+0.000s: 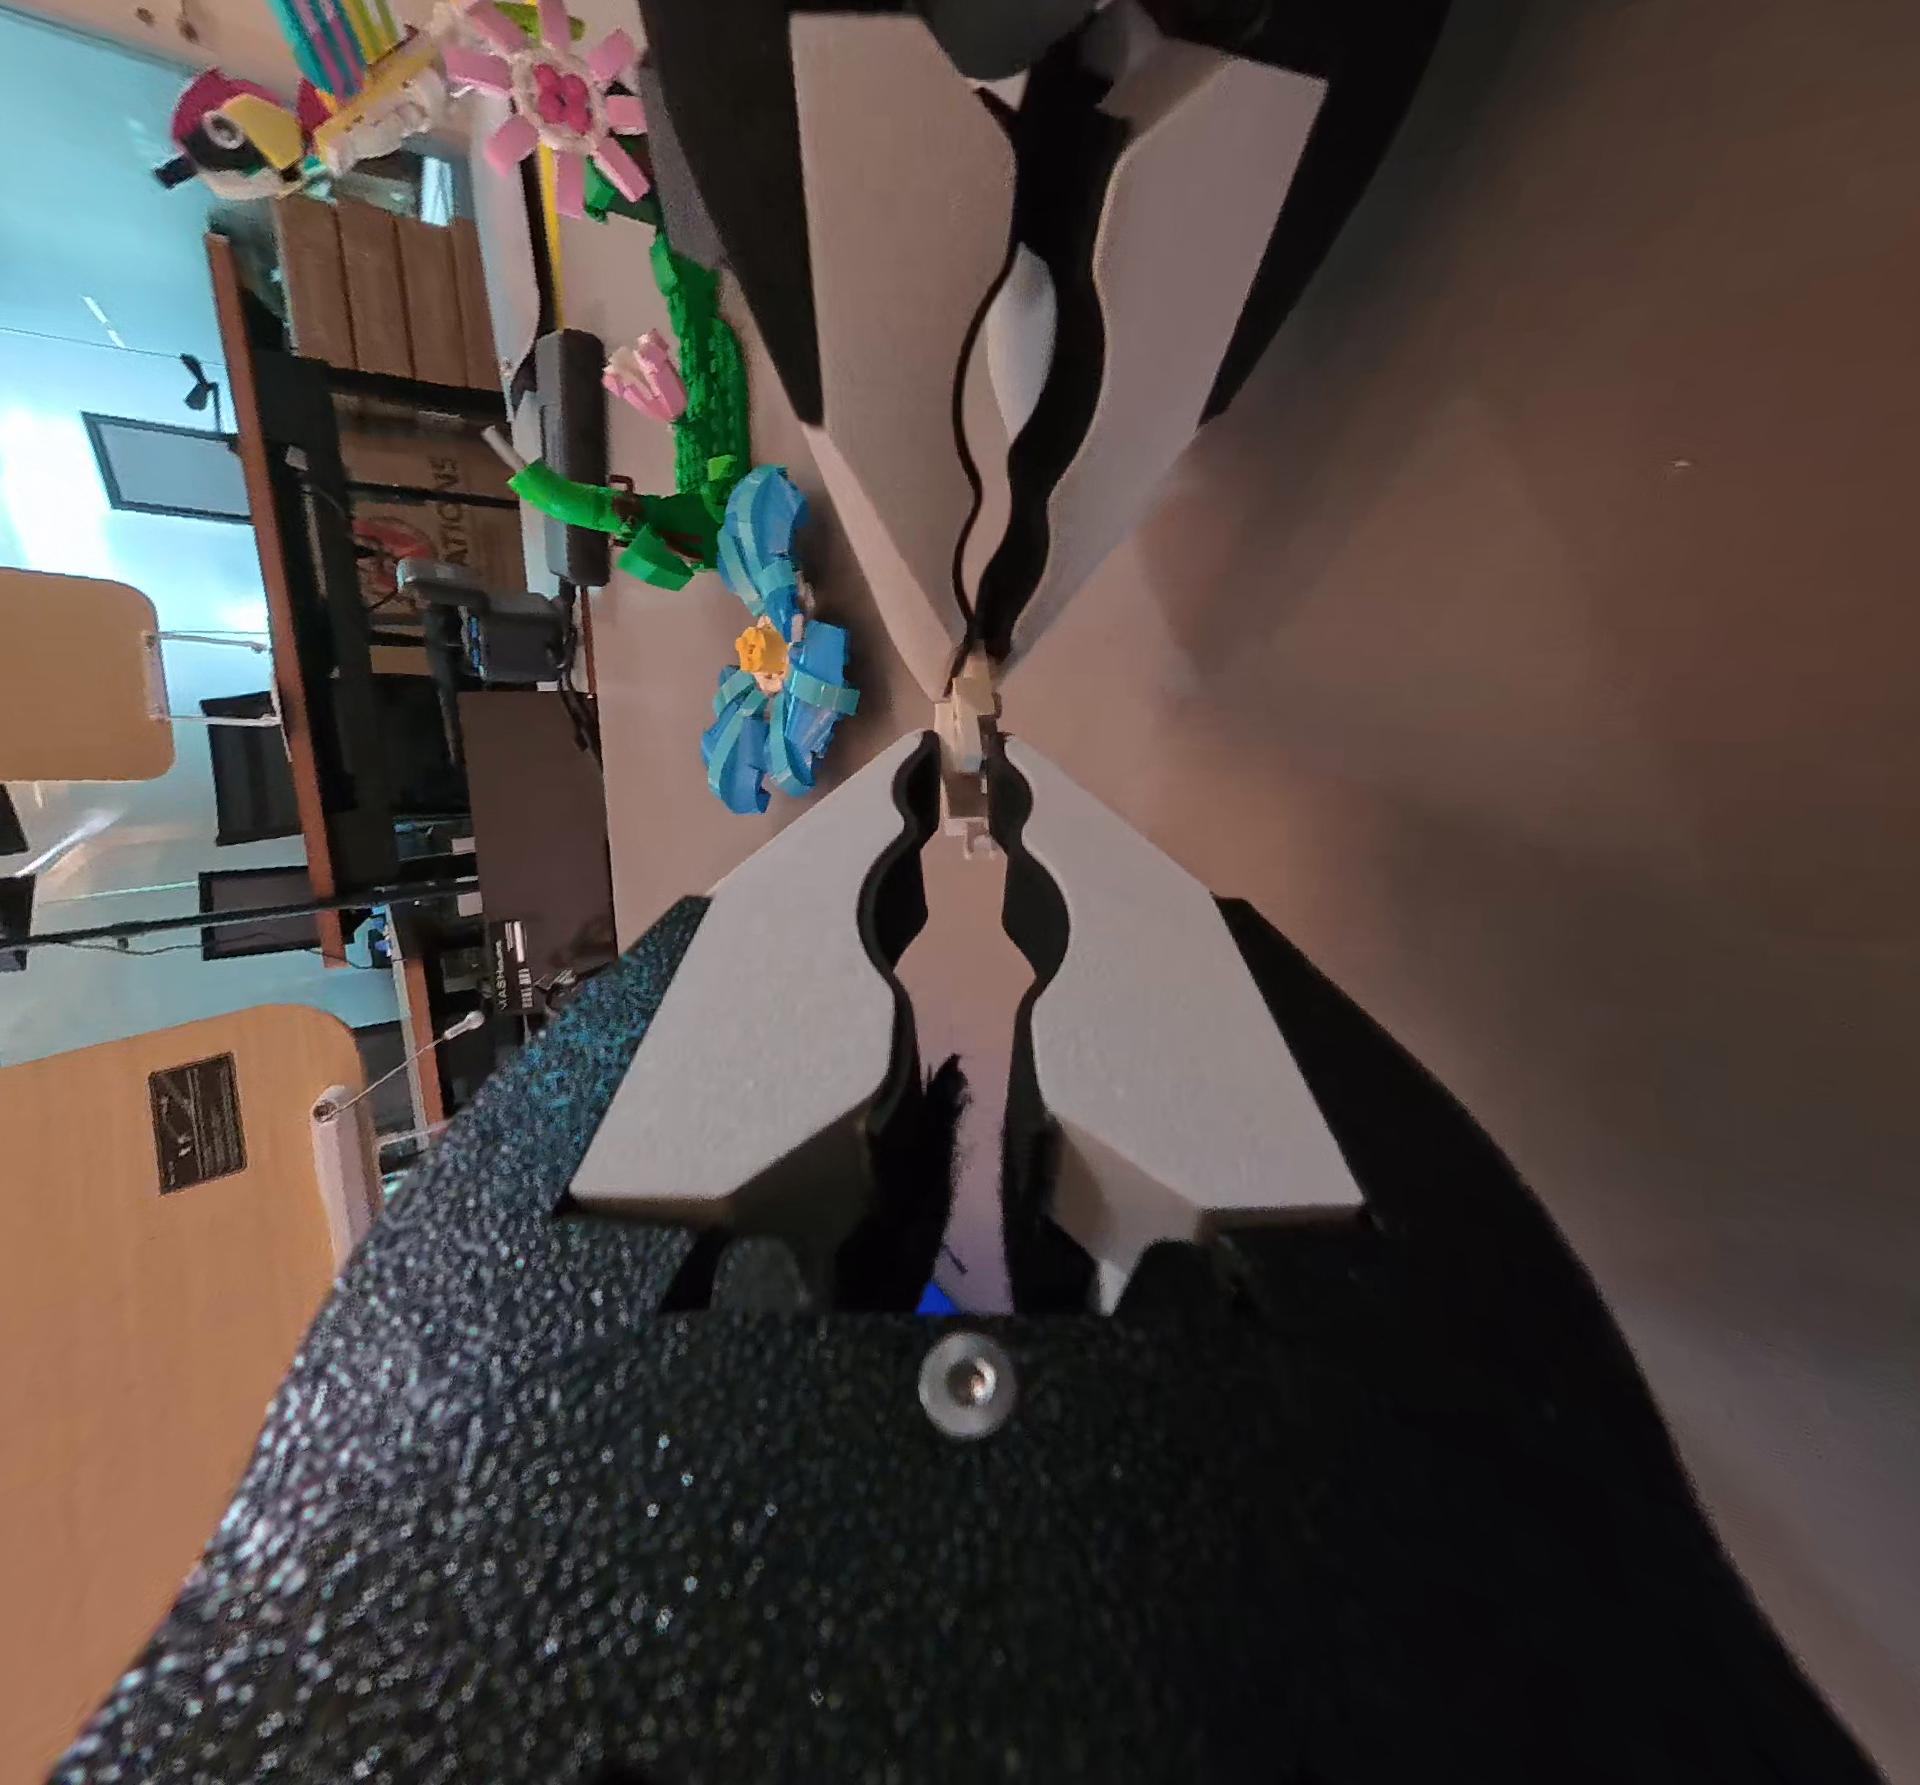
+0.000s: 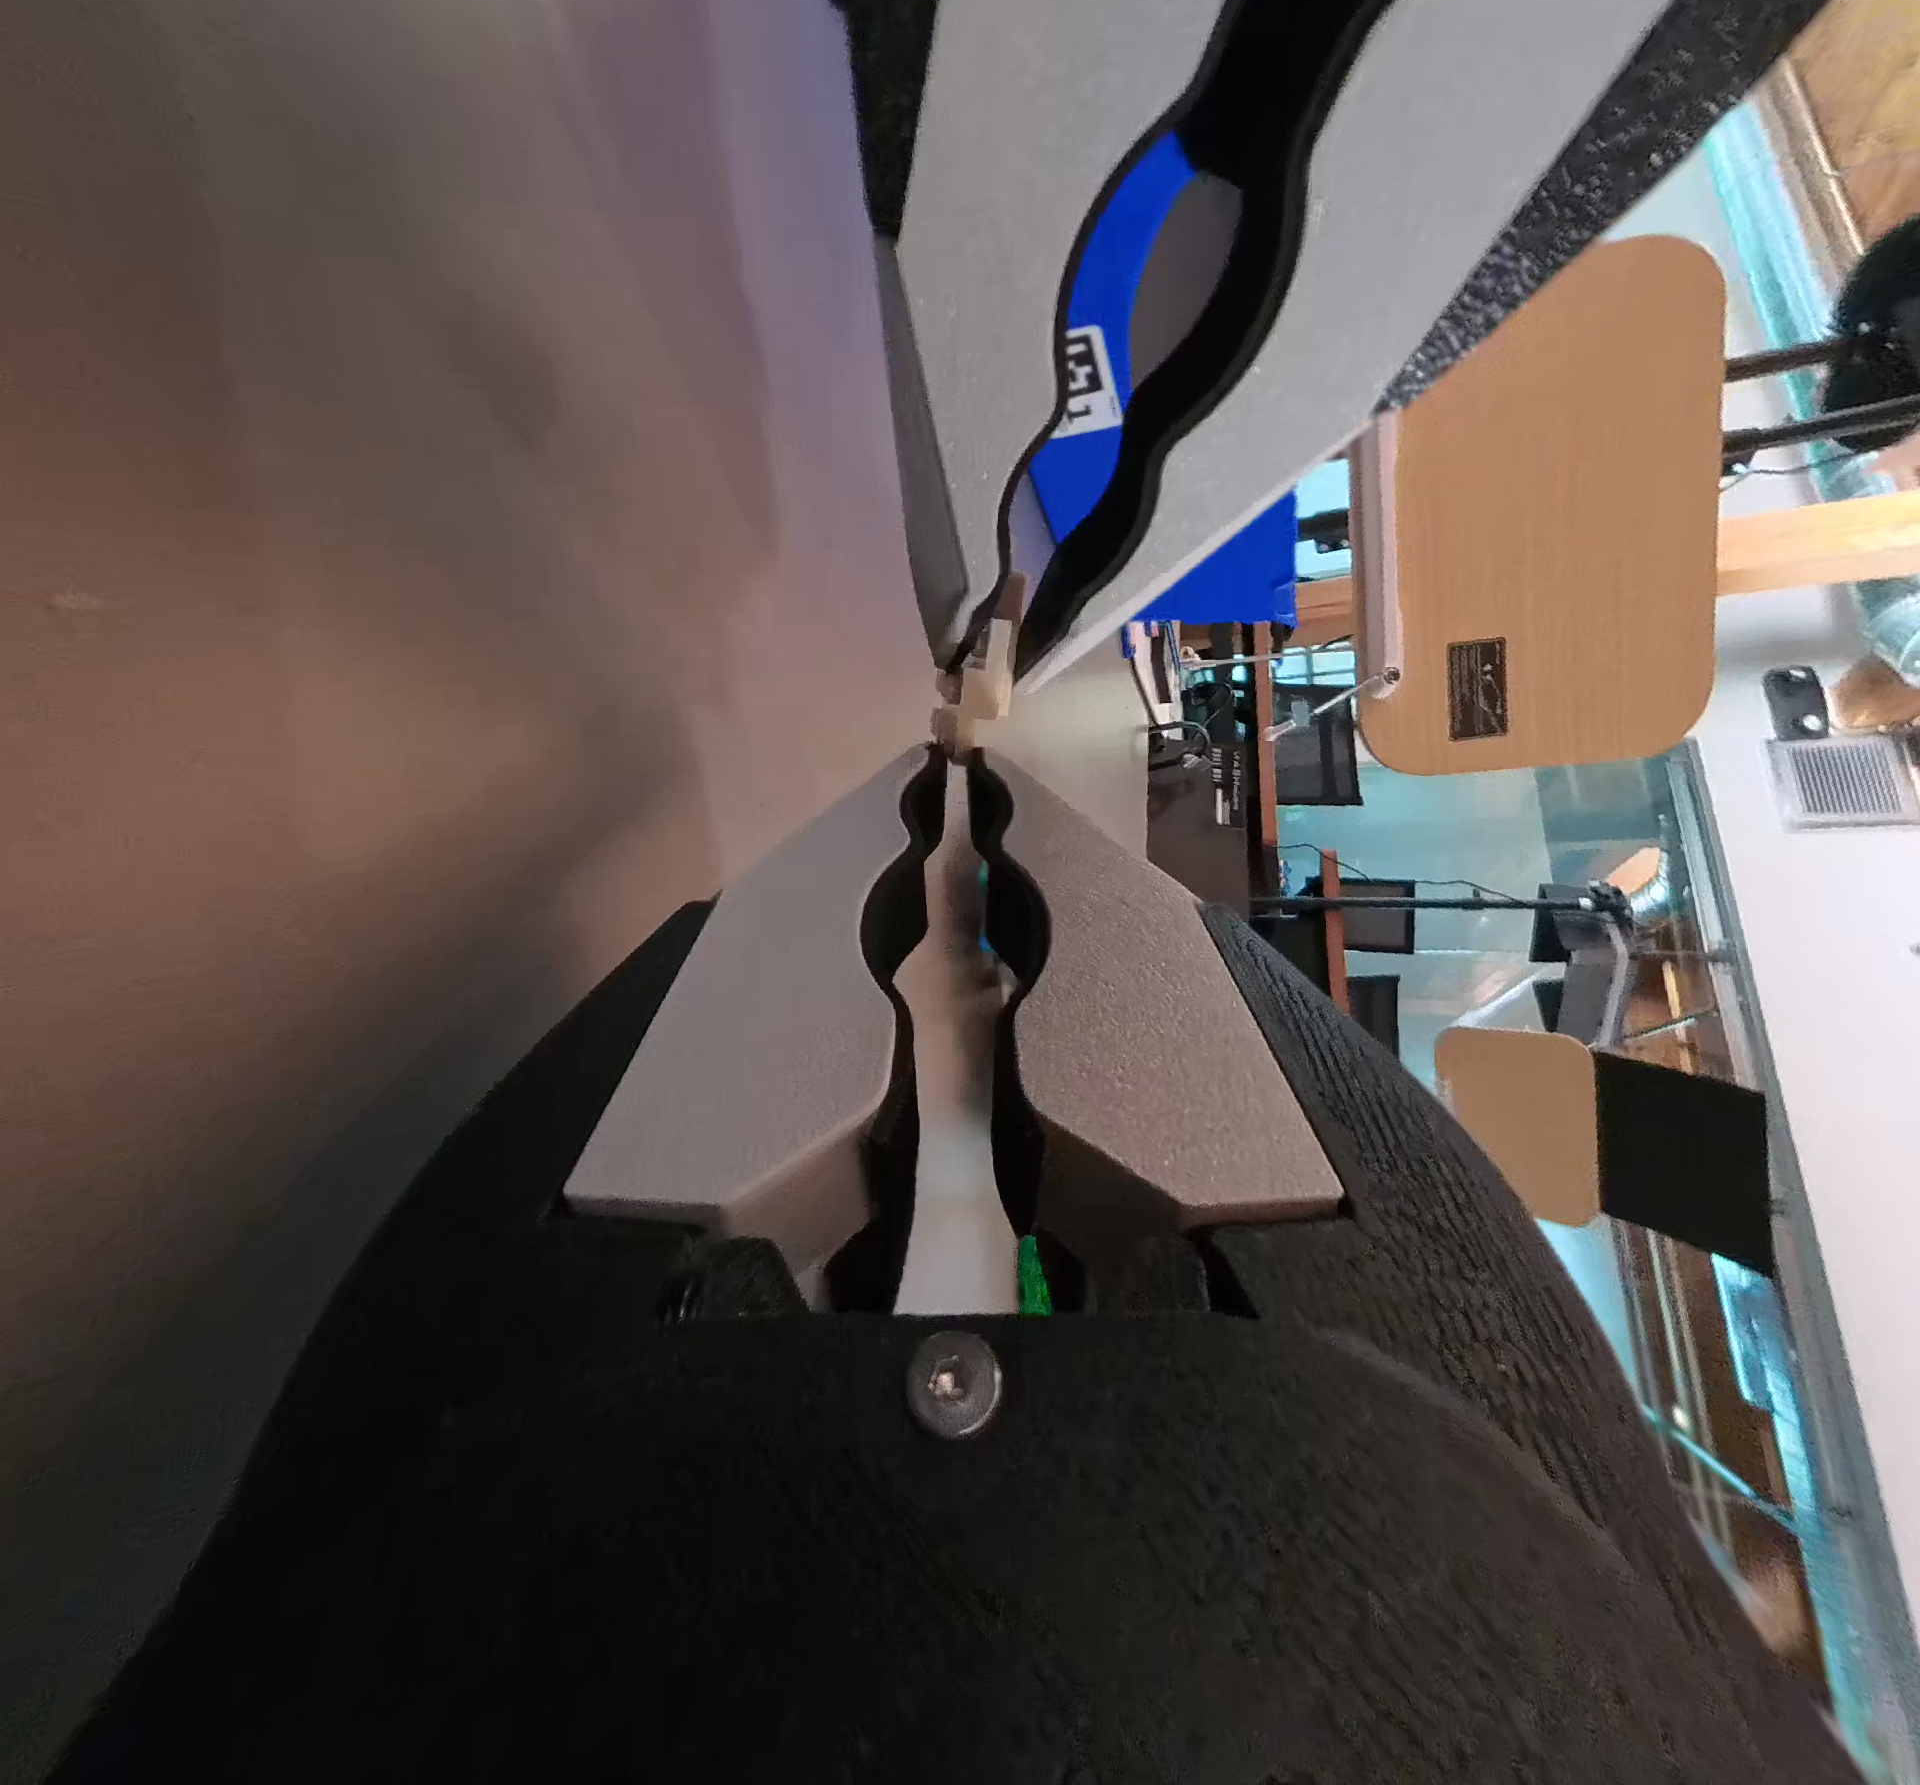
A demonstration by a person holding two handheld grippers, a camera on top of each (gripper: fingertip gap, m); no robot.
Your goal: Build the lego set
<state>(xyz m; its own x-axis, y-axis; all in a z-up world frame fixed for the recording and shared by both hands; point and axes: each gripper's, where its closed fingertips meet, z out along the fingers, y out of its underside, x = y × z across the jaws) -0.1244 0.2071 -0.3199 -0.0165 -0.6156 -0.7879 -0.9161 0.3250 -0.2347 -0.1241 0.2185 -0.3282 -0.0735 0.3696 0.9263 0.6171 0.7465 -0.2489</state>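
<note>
My left gripper (image 1: 961,774) is shut on a small white brick piece (image 1: 961,785), pinched at its fingertips. My right gripper (image 1: 975,660) comes in from the top of the left wrist view, tip to tip with the left one, and pinches a cream brick piece (image 1: 974,691) that touches the white one. In the right wrist view my right gripper (image 2: 949,756) is shut at the bottom with the small pale pieces (image 2: 971,691) at its tips. The left gripper (image 2: 987,639) reaches in from above and pinches their far end. Both are held above the grey-brown table (image 1: 1558,696).
Brick-built flowers lie on the table to the left: a blue flower (image 1: 774,696), a pink flower (image 1: 556,88), green stems (image 1: 696,364) and a toy bird (image 1: 234,135). Wooden chair backs (image 2: 1548,509) and desks stand beyond. A blue part (image 2: 1101,333) shows behind the left gripper. Both grippers' tips are close together, under 4 cm apart.
</note>
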